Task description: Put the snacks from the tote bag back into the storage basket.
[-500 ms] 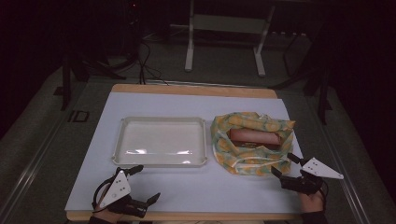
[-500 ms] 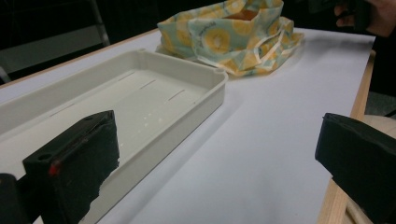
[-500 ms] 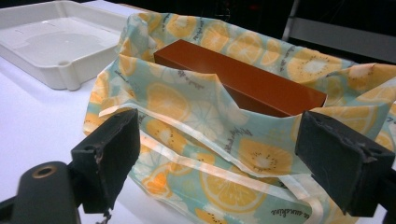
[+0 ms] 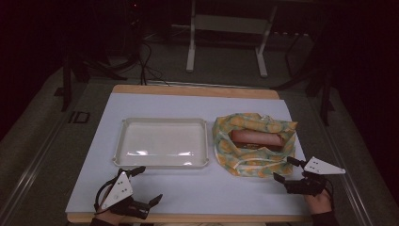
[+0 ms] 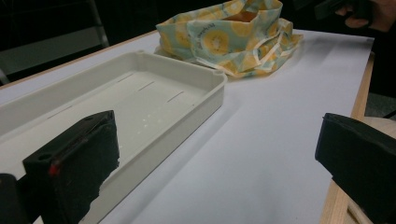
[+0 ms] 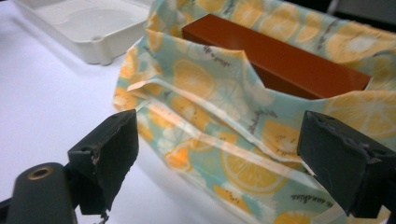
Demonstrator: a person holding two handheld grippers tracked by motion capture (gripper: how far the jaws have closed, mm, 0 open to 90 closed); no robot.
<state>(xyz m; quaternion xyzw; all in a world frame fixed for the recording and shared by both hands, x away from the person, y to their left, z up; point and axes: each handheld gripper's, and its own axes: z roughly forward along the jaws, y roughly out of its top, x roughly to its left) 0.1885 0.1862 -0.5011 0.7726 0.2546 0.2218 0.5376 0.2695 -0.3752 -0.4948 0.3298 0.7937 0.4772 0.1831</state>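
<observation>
On the table (image 4: 197, 193): one tray (image 4: 161, 142), one bag (image 4: 254, 146), one box (image 4: 256, 139).

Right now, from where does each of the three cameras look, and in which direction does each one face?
High view: above the person's side, looking forward and down on the table; both hands show, with left gripper and right gripper.
Left gripper view: low, between its open jaws, facing the white tray.
Right gripper view: low, between its open jaws, facing the fabric bag with the brown box.
All three views share the tray and the bag.
</observation>
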